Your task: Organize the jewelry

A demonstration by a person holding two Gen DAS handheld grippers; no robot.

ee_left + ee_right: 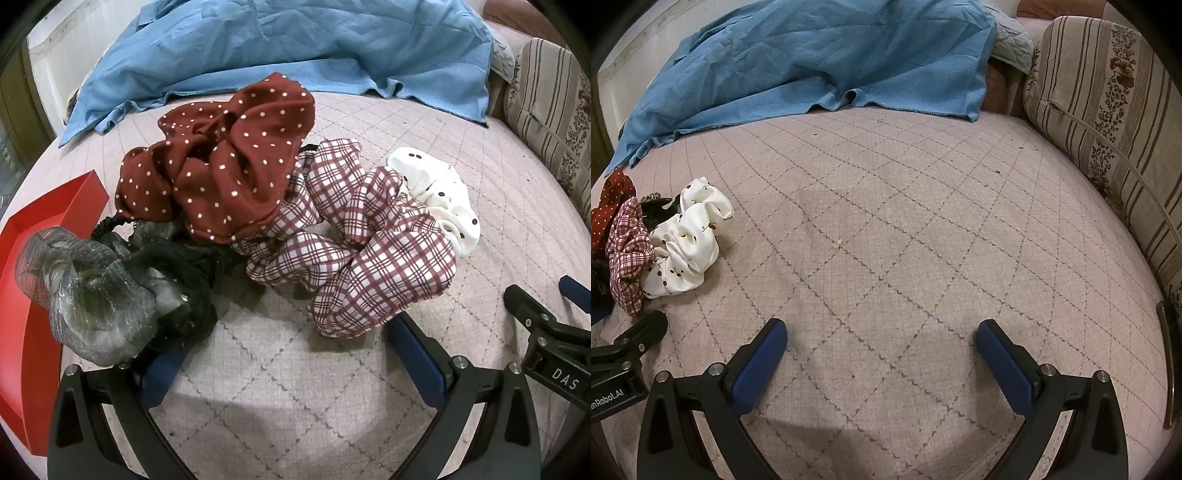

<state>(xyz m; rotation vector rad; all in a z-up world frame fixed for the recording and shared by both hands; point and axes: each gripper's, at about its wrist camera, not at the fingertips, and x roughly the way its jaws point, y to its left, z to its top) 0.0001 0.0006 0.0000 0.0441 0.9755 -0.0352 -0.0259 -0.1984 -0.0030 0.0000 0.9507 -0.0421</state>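
Note:
A pile of scrunchies lies on the pink quilted bed. In the left wrist view a dark red polka-dot scrunchie (221,162) sits at the back, a red-and-white plaid one (362,251) in front, a white cherry-print one (439,195) at the right, and a grey-and-black mesh one (96,295) at the left. My left gripper (284,354) is open just in front of the pile, empty. My right gripper (882,347) is open and empty over bare bed, right of the white scrunchie (687,243) and plaid scrunchie (628,254).
A red box (26,280) stands at the left edge beside the mesh scrunchie. A blue cloth (280,48) covers the back of the bed (923,229). A striped floral cushion (1108,129) lines the right side. The right gripper's body (546,339) shows at lower right.

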